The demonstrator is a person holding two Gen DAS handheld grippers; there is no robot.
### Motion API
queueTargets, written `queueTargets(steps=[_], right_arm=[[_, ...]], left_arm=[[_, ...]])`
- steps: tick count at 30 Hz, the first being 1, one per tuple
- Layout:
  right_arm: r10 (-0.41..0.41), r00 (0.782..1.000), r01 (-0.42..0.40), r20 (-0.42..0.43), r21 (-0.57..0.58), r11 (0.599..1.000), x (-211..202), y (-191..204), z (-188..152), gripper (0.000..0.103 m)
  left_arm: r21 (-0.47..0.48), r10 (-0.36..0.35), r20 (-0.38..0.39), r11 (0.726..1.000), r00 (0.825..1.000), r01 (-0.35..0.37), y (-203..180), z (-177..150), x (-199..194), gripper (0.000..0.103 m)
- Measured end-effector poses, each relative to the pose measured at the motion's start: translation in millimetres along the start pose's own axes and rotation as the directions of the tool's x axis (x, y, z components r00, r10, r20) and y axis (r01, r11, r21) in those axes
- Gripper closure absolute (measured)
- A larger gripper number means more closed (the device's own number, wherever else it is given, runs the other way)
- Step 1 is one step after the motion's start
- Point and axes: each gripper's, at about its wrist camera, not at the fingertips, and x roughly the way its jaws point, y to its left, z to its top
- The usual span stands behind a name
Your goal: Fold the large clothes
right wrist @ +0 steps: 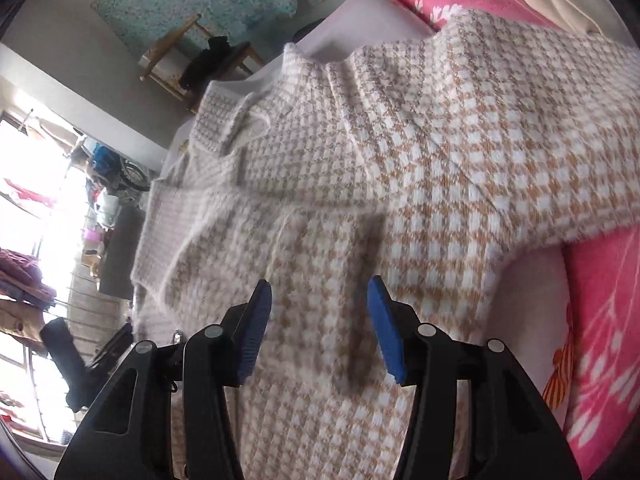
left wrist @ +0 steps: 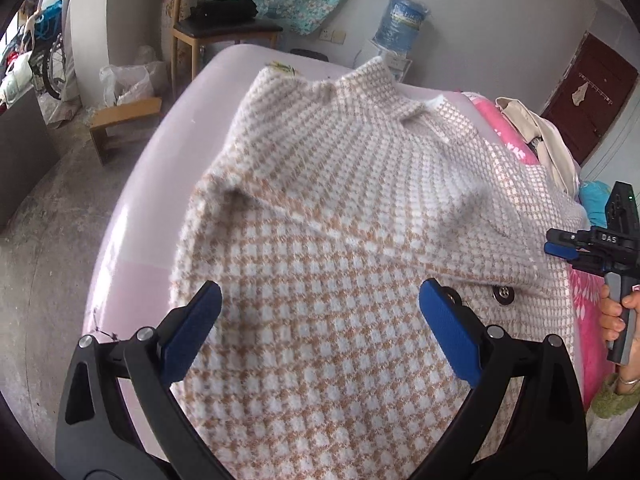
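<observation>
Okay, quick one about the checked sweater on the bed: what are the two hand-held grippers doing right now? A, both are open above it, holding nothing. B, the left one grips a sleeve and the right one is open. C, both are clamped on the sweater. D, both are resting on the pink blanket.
A: the left hand-held gripper and the right hand-held gripper each show blue pads spread apart, with the checked sweater lying unpinched between them.

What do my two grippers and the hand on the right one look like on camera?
Both the left gripper and right gripper have black angular linkage arms with silver pivot screws and textured blue pads. In the left view the right one carries white "DAS" lettering and a grey handle; the hand wears a silver bracelet and fuzzy green cuff.
</observation>
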Motion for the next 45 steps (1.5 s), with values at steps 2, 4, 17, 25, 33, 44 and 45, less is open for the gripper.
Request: queueTargets(steps=[2, 4, 17, 25, 33, 44, 45], right_arm=[[-0.045, 0.999, 0.045, -0.014, -0.005, 0.999, 13, -1, 10, 0.055], [-0.072, 0.997, 0.071, -0.019, -0.021, 0.997, 20, 1, 16, 0.059], [-0.132, 0.99, 0.138, 0.041, -0.203, 0.969, 19, 43, 29, 0.092], [-0.093, 0.977, 0.14, 0.191, -0.248, 0.959, -10, 67, 85, 0.092], [-0.091, 0.995, 0.096, 0.048, -0.102, 0.99, 37, 11, 76, 0.092], [-0.004, 0.999, 0.009, 0.052, -0.104, 0.995, 30, 27, 97, 0.092], [-0.008, 0.999, 0.012, 0.045, -0.097, 0.995, 31, 26, 99, 0.092]], left_arm=[[0.011, 0.017, 0.022, 1.0, 1.0, -0.018, 2, 8, -4, 0.008], [0.021, 0.044, 0.036, 0.999, 0.998, -0.045, 5, 15, -5, 0.008], [-0.019, 0.172, 0.004, 0.985, 0.985, -0.172, 34, 79, 39, 0.037], [-0.039, 0.162, -0.046, 0.986, 0.986, -0.164, 51, 94, 65, 0.059], [-0.024, 0.113, -0.091, 0.993, 0.989, -0.116, 47, 118, 83, 0.056], [-0.105, 0.076, 0.006, 0.992, 0.997, -0.075, 64, 124, 81, 0.094], [-0.136, 0.065, 0.002, 0.989, 0.998, -0.064, 70, 123, 83, 0.094]])
